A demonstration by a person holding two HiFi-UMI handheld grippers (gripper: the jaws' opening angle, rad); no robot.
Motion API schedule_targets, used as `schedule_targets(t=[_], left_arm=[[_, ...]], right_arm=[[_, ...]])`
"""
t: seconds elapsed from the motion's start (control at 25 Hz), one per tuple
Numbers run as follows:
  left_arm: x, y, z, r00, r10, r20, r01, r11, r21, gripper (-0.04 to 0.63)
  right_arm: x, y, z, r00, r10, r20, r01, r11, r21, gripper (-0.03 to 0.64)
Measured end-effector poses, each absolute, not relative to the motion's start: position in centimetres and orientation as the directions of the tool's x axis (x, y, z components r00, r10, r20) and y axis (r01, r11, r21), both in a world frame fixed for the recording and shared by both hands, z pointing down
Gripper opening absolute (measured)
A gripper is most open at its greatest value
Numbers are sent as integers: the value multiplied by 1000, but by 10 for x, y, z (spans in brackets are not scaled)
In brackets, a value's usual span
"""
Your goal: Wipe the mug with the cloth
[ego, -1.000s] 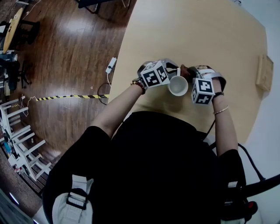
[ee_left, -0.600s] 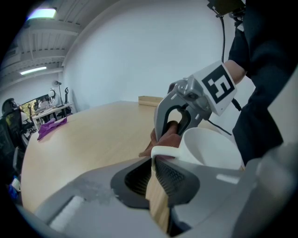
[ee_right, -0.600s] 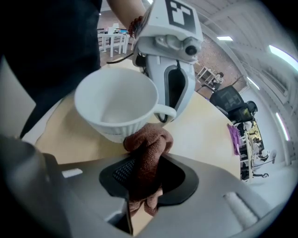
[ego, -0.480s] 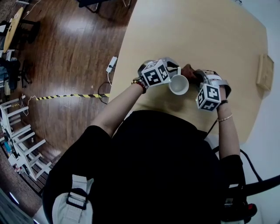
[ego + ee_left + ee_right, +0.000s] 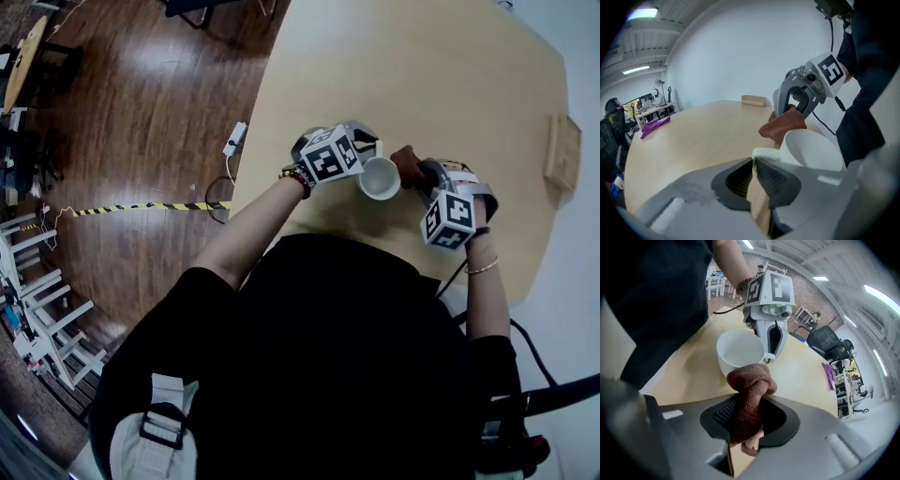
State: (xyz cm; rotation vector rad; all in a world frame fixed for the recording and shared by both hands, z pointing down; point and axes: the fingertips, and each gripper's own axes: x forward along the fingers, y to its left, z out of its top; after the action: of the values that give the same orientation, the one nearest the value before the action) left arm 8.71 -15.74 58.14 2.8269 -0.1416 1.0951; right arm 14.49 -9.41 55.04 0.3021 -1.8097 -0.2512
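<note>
right gripper view shows the right gripper point(image 5: 746, 420) pinched hard on the brown cloth point(image 5: 749, 392). a bunched wad pokes out past the jaws and touches the near outer wall of the white mug point(image 5: 736, 350). the left gripper point(image 5: 754, 180) is clamped on the mug's handle point(image 5: 765, 153), jaws almost together with only that thin loop between them. the mug is upright between the two grippers, over the near edge of the wooden table point(image 5: 441, 84); whether it rests there or is lifted i cannot tell. i judge the wipe is just beginning. to do it well i'd lay the wad flatter on the wall and sweep around it. i'd roll the left wrist to offer fresh faces and push toward the handle side, since a sideways shove could pivot the mug in so narrow a grip.
</note>
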Motion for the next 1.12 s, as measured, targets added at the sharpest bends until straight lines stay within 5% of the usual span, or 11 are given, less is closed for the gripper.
schedule_targets(t=[0.6,1.12], left_arm=[[86,-160,578,741,-61,669,-150,-986,76,32],[76,-160,580,737,-171,654,-255,-966,35,31]], right_arm=[[133,-103,609,-115,-324,939,-104,944,314,107],[157,-83,528,-161,-475,865,-288,861,419,107]])
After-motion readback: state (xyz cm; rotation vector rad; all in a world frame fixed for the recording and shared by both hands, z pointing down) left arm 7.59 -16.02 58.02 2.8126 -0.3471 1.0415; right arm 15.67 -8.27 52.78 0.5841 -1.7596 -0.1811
